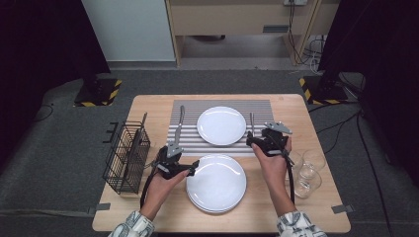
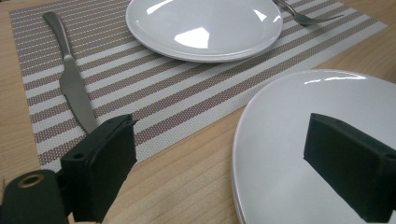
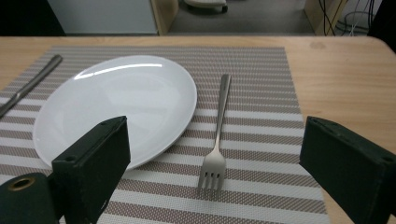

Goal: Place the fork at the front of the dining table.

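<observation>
high view: left hand-held gripper (image 1: 190, 168) at the rim of the near stack of plates (image 1: 216, 183), jaws apart. right hand-held gripper (image 1: 253, 140) above the fork (image 1: 251, 123), which lies on the striped placemat (image 1: 188, 138) right of the far plate (image 1: 221, 125). knife (image 1: 180, 121) left of that plate.

left gripper view: jaws apart, nothing between them; one over the surface (image 2: 187, 182), one over the stack.

right gripper view: jaws wide apart and empty, fork flat on the placemat between them, just beside the plate.
</observation>
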A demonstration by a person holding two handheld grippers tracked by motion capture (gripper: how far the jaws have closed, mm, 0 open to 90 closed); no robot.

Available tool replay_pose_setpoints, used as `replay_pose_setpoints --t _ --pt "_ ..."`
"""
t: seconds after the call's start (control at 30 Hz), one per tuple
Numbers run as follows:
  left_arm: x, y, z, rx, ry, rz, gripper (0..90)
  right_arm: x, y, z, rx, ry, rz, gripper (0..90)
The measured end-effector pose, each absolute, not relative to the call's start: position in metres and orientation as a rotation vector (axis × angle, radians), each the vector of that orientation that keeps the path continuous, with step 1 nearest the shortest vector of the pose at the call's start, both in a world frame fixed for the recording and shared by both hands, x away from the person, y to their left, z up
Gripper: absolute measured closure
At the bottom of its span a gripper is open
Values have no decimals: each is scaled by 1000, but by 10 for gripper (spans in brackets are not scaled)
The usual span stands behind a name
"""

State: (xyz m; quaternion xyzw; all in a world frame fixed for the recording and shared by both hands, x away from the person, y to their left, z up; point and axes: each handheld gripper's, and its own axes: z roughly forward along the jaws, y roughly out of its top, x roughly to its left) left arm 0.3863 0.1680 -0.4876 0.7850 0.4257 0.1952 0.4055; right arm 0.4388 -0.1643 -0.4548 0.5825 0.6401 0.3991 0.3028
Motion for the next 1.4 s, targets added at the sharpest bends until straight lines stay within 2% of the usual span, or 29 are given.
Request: replay_pose_setpoints --t 0.2,0.5,1.4 --pt "386 167 -489 1990 1066 500 71 433 -182 -433 1529 1688 1086 61" --pt "383 172 -490 1990 1058 508 64 430 -212 -420 1522 1701 1076 55" --pt "381 181 -494 1981 1079 529 65 426 -273 -414 1546 1699 1036 130"
